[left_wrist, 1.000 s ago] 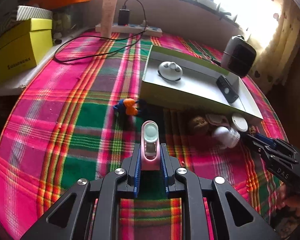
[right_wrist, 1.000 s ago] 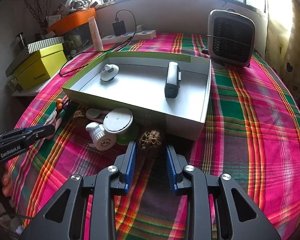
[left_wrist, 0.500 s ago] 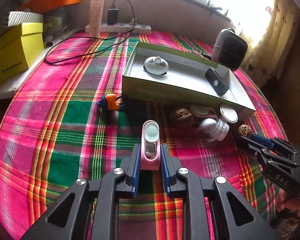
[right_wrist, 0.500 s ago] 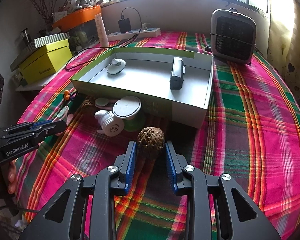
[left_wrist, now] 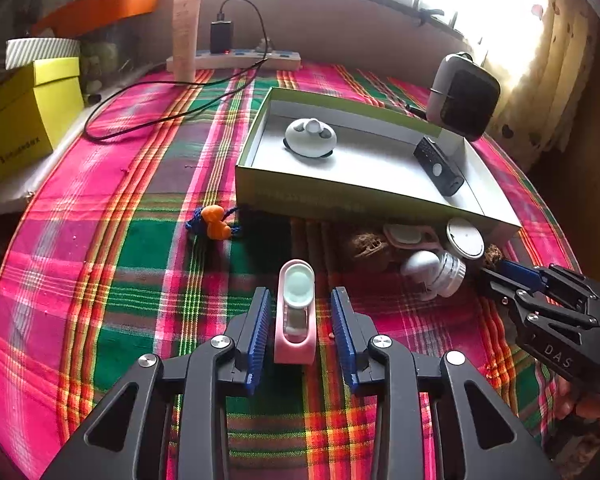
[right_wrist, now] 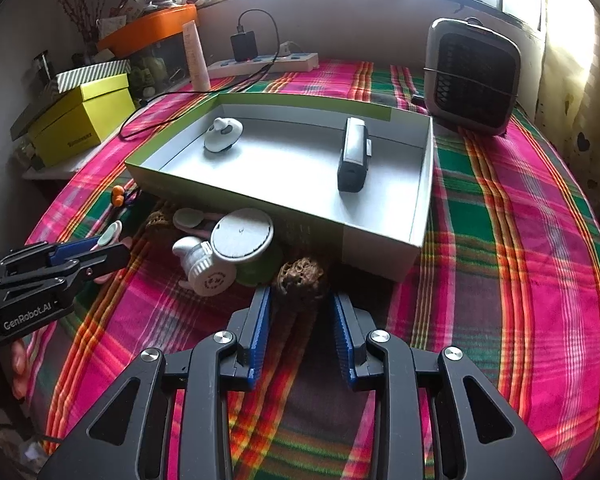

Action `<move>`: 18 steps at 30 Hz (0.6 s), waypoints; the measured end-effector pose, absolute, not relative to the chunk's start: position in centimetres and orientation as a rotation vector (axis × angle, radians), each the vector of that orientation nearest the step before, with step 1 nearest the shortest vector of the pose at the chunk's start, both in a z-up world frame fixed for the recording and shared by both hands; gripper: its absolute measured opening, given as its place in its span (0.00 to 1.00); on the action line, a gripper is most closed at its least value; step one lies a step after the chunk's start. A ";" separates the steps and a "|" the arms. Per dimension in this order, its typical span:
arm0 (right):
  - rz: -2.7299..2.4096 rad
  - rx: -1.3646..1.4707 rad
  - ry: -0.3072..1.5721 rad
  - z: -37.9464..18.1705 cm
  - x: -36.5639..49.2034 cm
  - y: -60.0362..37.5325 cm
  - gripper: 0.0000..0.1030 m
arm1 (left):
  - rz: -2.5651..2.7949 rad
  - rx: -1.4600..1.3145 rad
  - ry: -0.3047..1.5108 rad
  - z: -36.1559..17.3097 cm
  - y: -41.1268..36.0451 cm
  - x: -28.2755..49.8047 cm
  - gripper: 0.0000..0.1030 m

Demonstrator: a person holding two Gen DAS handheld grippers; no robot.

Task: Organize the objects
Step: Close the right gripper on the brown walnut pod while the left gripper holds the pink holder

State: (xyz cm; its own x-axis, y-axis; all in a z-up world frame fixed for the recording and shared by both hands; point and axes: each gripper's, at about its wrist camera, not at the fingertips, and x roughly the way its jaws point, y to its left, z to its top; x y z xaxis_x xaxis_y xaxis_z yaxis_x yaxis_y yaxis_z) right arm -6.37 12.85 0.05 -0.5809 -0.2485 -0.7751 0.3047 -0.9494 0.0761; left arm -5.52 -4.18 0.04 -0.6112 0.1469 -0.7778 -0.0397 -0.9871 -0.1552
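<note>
A pink oblong device (left_wrist: 295,312) lies on the plaid cloth between the fingers of my left gripper (left_wrist: 302,320), which is open with gaps on both sides. My right gripper (right_wrist: 300,312) is open around a brown walnut (right_wrist: 300,276) on the cloth, close to the box's front wall. The open green and white box (right_wrist: 376,236) holds a white round gadget (right_wrist: 222,134) and a dark grey bar-shaped device (right_wrist: 353,155). The box also shows in the left wrist view (left_wrist: 340,196).
In front of the box lie a white bottle on its side (right_wrist: 202,262), a round white lid (right_wrist: 241,234), a second walnut (left_wrist: 368,245) and an orange and blue toy (left_wrist: 214,220). A small heater (right_wrist: 474,76), a power strip (right_wrist: 260,63) and a yellow box (right_wrist: 80,118) stand behind.
My left gripper has opened and let go of the pink device, which now lies on the cloth. My right gripper has opened from the walnut, which now rests nearer the box.
</note>
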 end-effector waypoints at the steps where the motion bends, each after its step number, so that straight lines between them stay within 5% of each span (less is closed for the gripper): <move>1: -2.546 1.236 0.094 0.0 -6.5 12.8 0.31 | 2.725 -1.331 -0.189 0.0 -4.2 -5.6 0.29; 11: -2.544 1.226 0.073 0.0 -6.7 13.1 0.31 | 2.728 -1.330 -0.202 0.0 -4.4 -5.6 0.29; 18: -2.548 1.216 0.076 0.1 -6.6 13.1 0.30 | 2.748 -1.337 -0.175 0.0 -4.4 -5.6 0.19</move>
State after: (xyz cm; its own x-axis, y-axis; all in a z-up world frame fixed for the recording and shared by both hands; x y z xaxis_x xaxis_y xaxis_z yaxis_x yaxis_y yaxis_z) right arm -6.62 13.07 0.05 -0.5884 -0.2589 -0.7660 0.3041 -0.9487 0.0870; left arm -5.59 -4.45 0.02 -0.6161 0.1219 -0.7782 -0.0223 -0.9903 -0.1374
